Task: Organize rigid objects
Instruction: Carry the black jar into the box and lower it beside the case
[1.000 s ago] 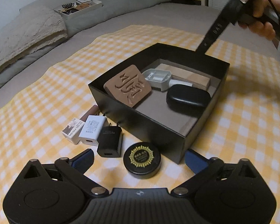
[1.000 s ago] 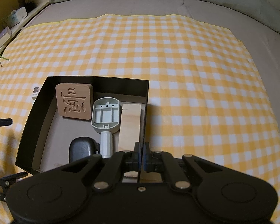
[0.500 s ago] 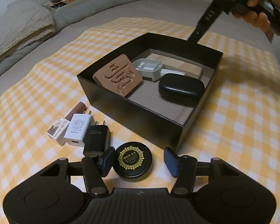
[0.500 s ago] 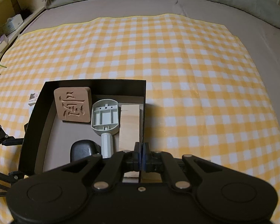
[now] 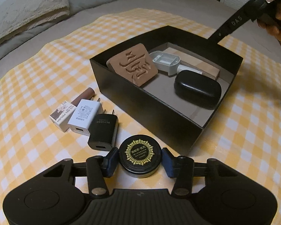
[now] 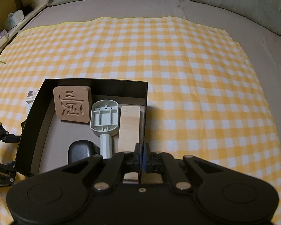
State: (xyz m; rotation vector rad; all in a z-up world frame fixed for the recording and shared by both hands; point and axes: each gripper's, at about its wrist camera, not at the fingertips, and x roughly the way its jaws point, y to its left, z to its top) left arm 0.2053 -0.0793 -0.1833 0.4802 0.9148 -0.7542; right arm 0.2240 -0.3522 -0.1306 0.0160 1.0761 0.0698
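1. Tin, round and black with a gold emblem on its lid, sits at lower centre of the left wrist view, on the yellow-and-white checked cloth.
2. The left gripper has its two blue-padded fingers on either side of the tin; the pads are at or just off its sides, and contact cannot be confirmed.
3. The black rectangular open box occupies the centre of that view, just beyond the tin. It contains a carved brown wooden plaque, a grey plastic moulded part with a handle, a pale wooden block and a black rounded case.
4. Left of the box, on the cloth, lie a black plug charger, a white plug charger, a white gel-polish carton and a brown tube, side by side.
5. The right gripper, at lower centre of the right wrist view, has its fingers closed on the box's right wall.
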